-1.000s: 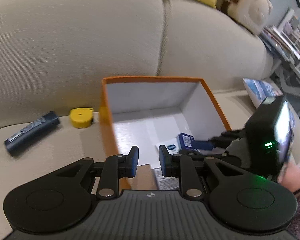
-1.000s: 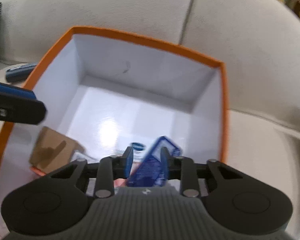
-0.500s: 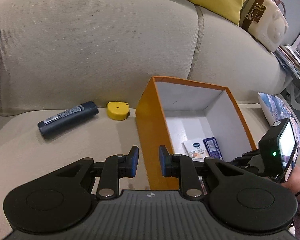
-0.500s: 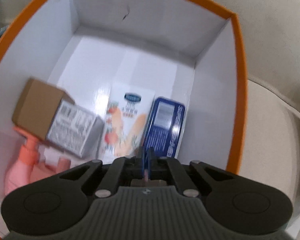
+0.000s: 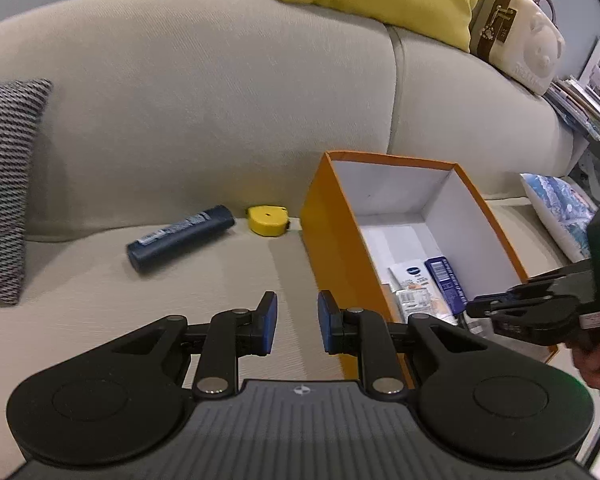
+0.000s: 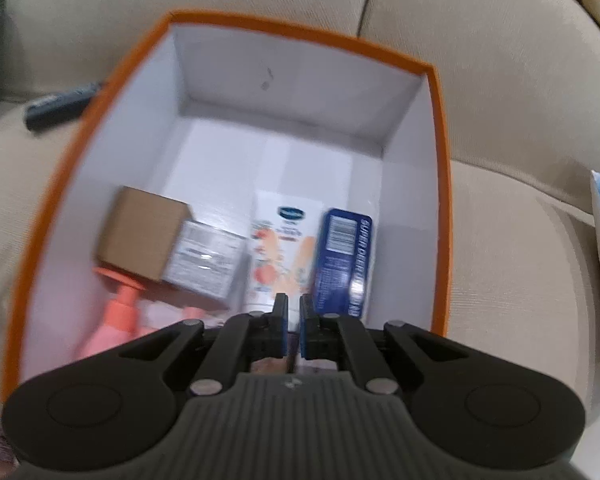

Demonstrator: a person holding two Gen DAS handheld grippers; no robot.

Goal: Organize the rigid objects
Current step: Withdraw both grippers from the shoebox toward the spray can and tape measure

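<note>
One orange box (image 6: 440, 184) on a beige sofa (image 5: 220, 120) holds four visible items: a brown carton (image 6: 140, 232), white tube (image 6: 278, 248), blue tin (image 6: 342, 260) and pink bottle (image 6: 112, 320). Two items lie outside: a dark tube (image 5: 180, 236) and yellow tape measure (image 5: 269, 221). The left tool (image 5: 296, 322), slightly parted, holds nothing; the right tool (image 6: 294, 326) is closed, empty.
</note>
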